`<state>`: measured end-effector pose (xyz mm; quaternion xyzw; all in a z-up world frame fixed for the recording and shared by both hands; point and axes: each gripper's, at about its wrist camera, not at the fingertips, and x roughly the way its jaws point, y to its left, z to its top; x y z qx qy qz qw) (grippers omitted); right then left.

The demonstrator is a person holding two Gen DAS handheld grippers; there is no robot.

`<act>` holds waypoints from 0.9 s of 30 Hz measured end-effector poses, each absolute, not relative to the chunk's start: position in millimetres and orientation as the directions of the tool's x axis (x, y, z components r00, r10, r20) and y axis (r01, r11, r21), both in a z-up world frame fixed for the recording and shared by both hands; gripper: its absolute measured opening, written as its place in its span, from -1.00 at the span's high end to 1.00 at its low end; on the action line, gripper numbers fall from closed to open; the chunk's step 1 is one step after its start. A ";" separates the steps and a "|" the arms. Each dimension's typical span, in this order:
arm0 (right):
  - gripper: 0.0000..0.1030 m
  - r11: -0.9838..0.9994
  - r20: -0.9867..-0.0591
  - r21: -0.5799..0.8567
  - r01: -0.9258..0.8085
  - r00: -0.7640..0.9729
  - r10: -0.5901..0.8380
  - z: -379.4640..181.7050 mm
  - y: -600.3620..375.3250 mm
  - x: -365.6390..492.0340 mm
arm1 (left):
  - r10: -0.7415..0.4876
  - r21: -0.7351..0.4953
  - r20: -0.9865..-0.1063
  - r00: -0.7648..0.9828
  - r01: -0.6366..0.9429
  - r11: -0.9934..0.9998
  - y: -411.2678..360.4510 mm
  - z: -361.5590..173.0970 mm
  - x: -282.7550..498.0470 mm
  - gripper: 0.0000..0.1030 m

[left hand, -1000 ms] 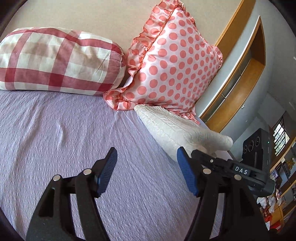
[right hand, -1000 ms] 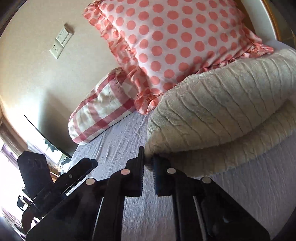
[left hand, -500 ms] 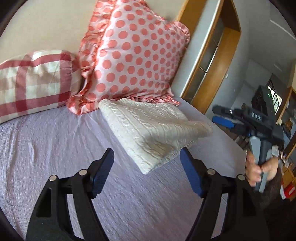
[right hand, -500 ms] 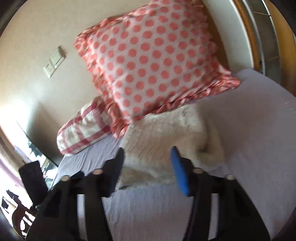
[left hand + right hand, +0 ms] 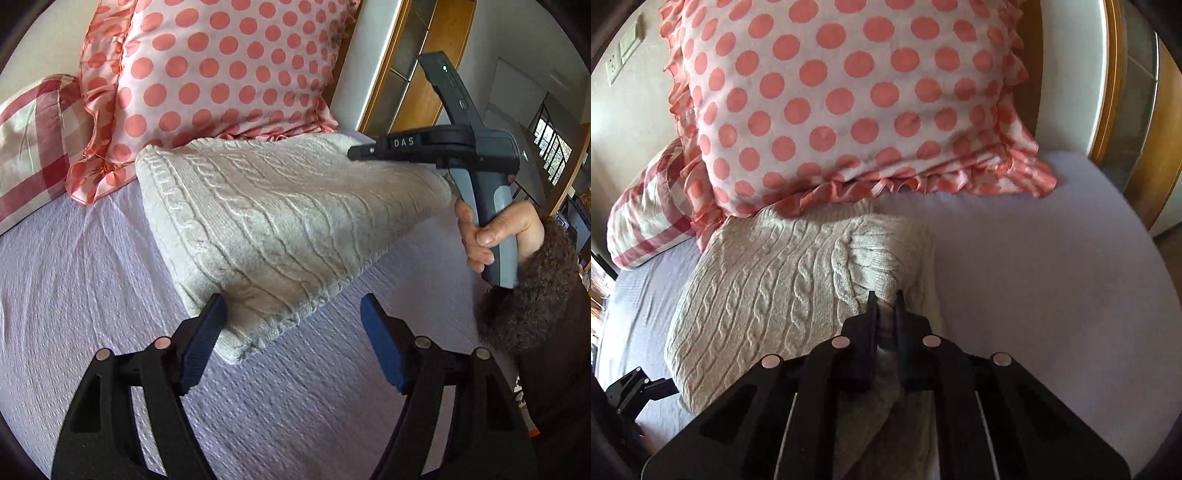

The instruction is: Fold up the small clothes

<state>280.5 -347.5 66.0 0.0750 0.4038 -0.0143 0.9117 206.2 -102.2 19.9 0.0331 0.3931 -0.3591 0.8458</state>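
Gripping a Knit Sweater on the Bed

A fold of the cream cable-knit sweater is pinched by the right tool. The left tool is held released at its near corner. The sweater is spread on the lilac bed, against a polka-dot pillow; a plaid pillow and wooden frame are seen beyond.

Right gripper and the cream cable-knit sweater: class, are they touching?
Touching. The right wrist view shows the right gripper with its jaws nearly closed on a bunched fold of the cream cable-knit sweater, fabric pinched between them.
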 end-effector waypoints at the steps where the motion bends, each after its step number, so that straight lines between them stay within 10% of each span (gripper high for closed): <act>1: 0.85 0.986 -0.743 0.124 0.115 0.669 0.015 64.1 -355.5 288.0 | -0.585 -0.231 -0.688 0.430 0.634 0.738 -102.3 19.6 206.6 -0.32; 8: 0.72 0.992 -0.764 0.081 0.102 0.645 -0.004 64.9 -355.3 296.3 | -0.603 -0.258 -0.675 0.426 0.629 0.733 -95.9 21.8 205.8 -0.22; 9: 0.62 0.986 -0.733 0.134 0.104 0.680 0.028 78.2 -361.6 282.6 | -0.623 -0.284 -0.656 0.427 0.625 0.727 -89.5 27.6 204.2 -0.22; 11: -0.24 0.963 -0.659 0.265 0.042 0.738 0.149 97.9 -367.7 255.5 | -0.663 -0.342 -0.594 0.456 0.602 0.721 -70.9 45.3 205.4 -0.28; 17: -0.60 0.963 -0.732 0.264 0.058 0.662 0.161 84.2 -363.8 259.3 | -0.667 -0.510 -0.602 0.438 0.432 0.744 -46.0 54.8 264.6 -0.57; 27: -0.55 0.806 -0.725 0.579 0.121 0.528 0.442 11.2 -404.5 283.3 | -0.727 -0.666 -0.628 0.278 0.290 0.687 -70.6 5.5 319.1 -0.61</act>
